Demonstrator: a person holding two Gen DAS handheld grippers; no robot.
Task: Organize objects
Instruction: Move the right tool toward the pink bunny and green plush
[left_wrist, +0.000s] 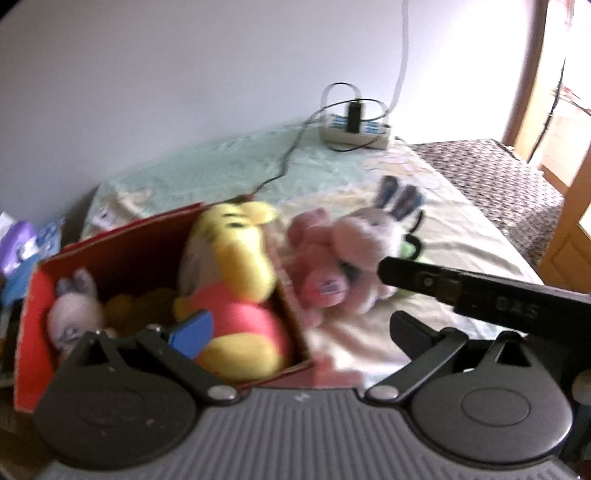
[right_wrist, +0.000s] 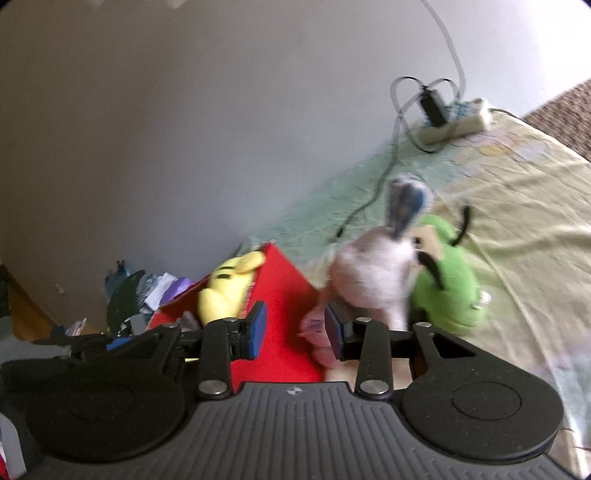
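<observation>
A red cardboard box lies on the bed with a yellow bear plush in a red shirt and a small grey plush inside. Beside its right wall lie a pink plush and a grey rabbit plush, with a green plush behind them. My left gripper hovers wide open over the box's near corner, holding nothing. My right gripper is open; the pink plush sits by its right pad, and the left pad touches nothing. Its black finger reaches the plush pile from the right.
A white power strip with plugged cables lies at the far edge of the bed by the wall. A brown patterned blanket covers the bed's right end. Clutter is piled left of the box. A wooden door frame stands at right.
</observation>
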